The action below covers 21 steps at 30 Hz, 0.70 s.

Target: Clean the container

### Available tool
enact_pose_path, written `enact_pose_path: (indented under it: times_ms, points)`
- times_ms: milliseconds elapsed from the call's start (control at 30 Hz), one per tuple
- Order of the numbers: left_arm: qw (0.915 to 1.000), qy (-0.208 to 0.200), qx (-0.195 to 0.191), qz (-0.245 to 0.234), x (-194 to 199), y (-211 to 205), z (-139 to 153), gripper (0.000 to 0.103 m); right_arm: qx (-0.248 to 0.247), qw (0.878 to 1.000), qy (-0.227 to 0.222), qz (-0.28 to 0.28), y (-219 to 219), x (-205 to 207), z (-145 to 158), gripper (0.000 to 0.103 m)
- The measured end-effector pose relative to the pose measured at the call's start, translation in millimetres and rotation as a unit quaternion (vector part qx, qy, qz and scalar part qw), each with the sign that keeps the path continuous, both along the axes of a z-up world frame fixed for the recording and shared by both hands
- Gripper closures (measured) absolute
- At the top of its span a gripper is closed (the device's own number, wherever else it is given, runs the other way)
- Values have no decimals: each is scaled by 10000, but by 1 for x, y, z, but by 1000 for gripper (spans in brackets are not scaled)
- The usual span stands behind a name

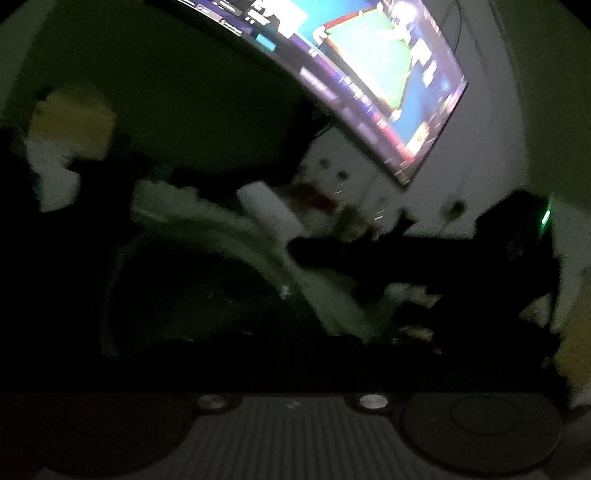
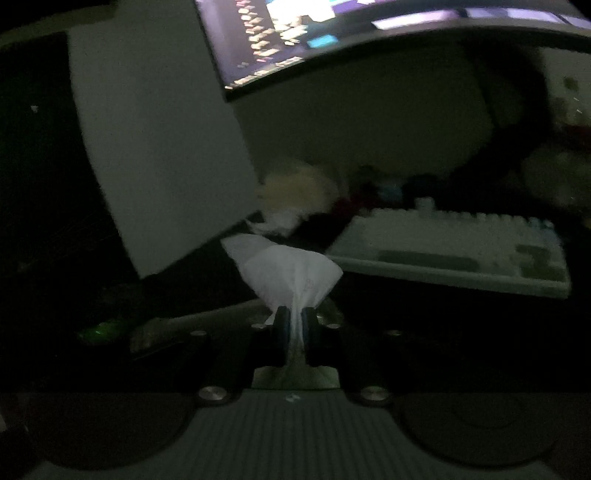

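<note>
Your left gripper's fingers: lost in darkness, unreadable. Container [image 1: 221, 280]: blurred, its lower part swallowed by shadow. Monitor [image 2: 369, 33]: cut off by the top edge, text illegible. Keyboard [image 2: 454, 247]: keys smeared together.

A white tissue [image 2: 291, 273] shows between black fingers [image 2: 282, 325], the keyboard [image 2: 454, 247] is white with some darker grey-green keys, and the monitor [image 1: 369, 85] glows bright green, blue and purple with a red edge.
</note>
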<state>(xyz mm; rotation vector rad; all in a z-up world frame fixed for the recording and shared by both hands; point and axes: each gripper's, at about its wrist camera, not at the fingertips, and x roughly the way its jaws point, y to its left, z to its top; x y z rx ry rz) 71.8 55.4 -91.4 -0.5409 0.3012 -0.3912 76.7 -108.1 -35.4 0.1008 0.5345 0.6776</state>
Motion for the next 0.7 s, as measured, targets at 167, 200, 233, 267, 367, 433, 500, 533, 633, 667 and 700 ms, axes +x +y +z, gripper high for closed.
enact_pose_path:
  times_ms: [167, 200, 233, 267, 367, 433, 500, 533, 633, 667, 700]
  points:
    - [9994, -114, -284, -173, -4, 4, 10, 95, 129, 9991, -115, 380, -1, -16, 10, 93]
    - [9990, -73, -388, -197, -4, 5, 10, 95, 99, 9991, -127, 394, 3, -17, 9, 93]
    - [9987, -47, -455, -212, -5, 6, 10, 95, 70, 9992, -118, 382, 6, -17, 8, 93]
    - [9991, -70, -353, -214, -6, 5, 11, 94, 48, 9992, -106, 373, 9, -17, 6, 93]
    - [9986, -292, 415, 157, -16, -3, 17, 59, -24, 9993, -148, 344, 16, -17, 3, 93]
    - [9934, -450, 997, 333, -22, -12, 19, 25, -105, 9991, -265, 299, 21, -19, 1, 93]
    - [9874, -503, 1465, 339, -25, -21, 17, 23, -97, 9991, -308, 267, 23, -17, -1, 93]
    - [9846, -412, 1661, 357, -23, -25, 14, 23, -81, 9991, -306, 265, 24, -16, -1, 93]
    - [9832, -204, 1754, 455, -17, -28, 4, 9, -62, 9992, -290, 268, 22, -19, -2, 93]
    - [9843, -142, 1697, 470, -15, -28, 1, 0, -85, 9992, -298, 247, 21, -19, -2, 93]
    - [9864, -84, 1577, 458, -13, -28, -1, 0, -115, 9992, -309, 218, 22, -19, -2, 93]
